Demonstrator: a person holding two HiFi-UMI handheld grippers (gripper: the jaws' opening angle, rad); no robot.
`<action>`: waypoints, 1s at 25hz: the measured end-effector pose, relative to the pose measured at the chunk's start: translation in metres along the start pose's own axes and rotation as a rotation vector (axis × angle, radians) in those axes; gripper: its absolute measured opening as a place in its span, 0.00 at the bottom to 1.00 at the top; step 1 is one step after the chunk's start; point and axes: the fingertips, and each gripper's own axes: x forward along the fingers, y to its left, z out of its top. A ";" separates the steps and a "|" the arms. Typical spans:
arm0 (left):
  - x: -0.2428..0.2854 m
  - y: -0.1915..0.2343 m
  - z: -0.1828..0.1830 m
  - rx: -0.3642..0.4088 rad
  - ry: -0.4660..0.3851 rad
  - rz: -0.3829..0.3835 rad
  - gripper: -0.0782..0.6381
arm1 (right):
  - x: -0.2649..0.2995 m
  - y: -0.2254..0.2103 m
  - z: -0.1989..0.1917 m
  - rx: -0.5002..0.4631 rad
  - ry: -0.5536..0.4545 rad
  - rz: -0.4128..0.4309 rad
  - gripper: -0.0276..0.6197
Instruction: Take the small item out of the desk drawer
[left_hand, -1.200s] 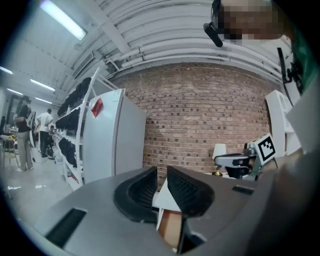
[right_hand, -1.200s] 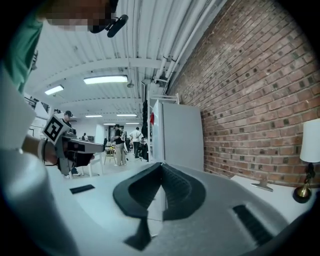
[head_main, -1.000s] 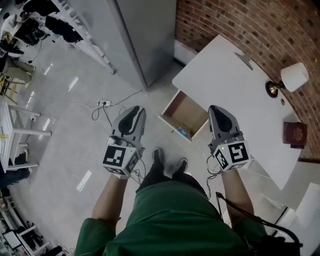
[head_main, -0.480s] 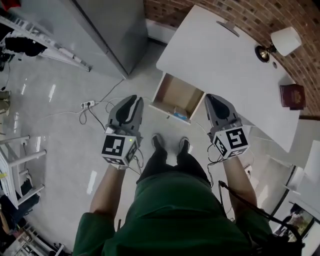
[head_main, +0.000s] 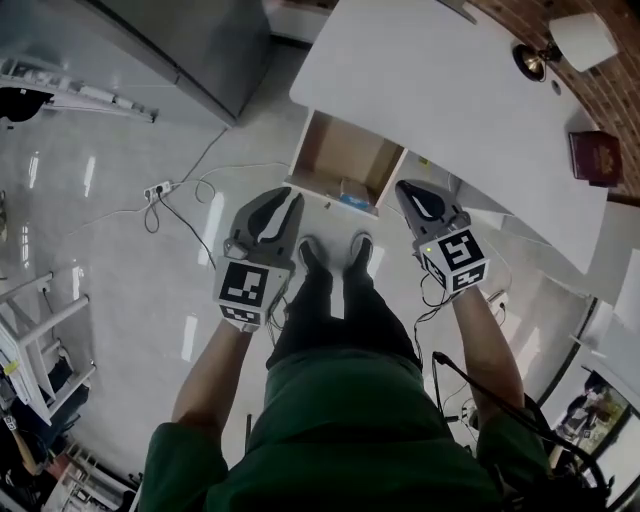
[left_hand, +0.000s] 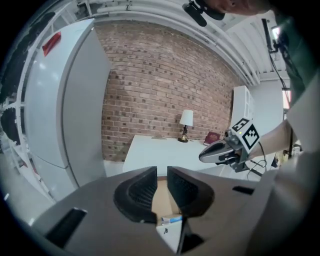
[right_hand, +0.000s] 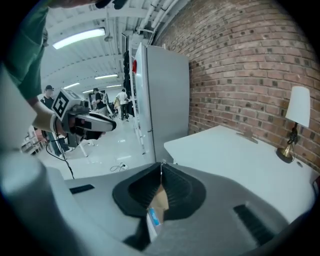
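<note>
The desk drawer (head_main: 345, 160) stands pulled open under the white desk (head_main: 440, 90). A small blue-and-white item (head_main: 351, 196) lies at its front edge. It also shows past the jaws in the left gripper view (left_hand: 171, 219) and the right gripper view (right_hand: 153, 216). My left gripper (head_main: 288, 196) is held just left of the drawer front; its jaws (left_hand: 161, 170) stand a narrow gap apart with nothing between them. My right gripper (head_main: 402, 186) is held just right of the drawer front, and its jaws (right_hand: 161, 165) are shut and empty.
A lamp (head_main: 565, 45) and a dark red book (head_main: 592, 157) stand on the desk by the brick wall. A grey cabinet (head_main: 200, 40) rises left of the desk. A power strip with cable (head_main: 157, 188) lies on the floor. The person's shoes (head_main: 330, 255) are in front of the drawer.
Both grippers have come down and closer to the drawer front. The head view has swung, so the desk now sits higher in it. Neither gripper's jaws changed visibly.
</note>
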 end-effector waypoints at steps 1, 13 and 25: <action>0.004 -0.004 -0.008 -0.006 0.015 -0.002 0.19 | 0.005 -0.003 -0.009 -0.006 0.014 0.008 0.06; 0.037 -0.022 -0.097 -0.070 0.138 0.014 0.19 | 0.076 0.006 -0.137 -0.078 0.247 0.173 0.14; 0.046 -0.036 -0.159 -0.153 0.187 0.014 0.19 | 0.126 0.020 -0.248 -0.150 0.448 0.290 0.21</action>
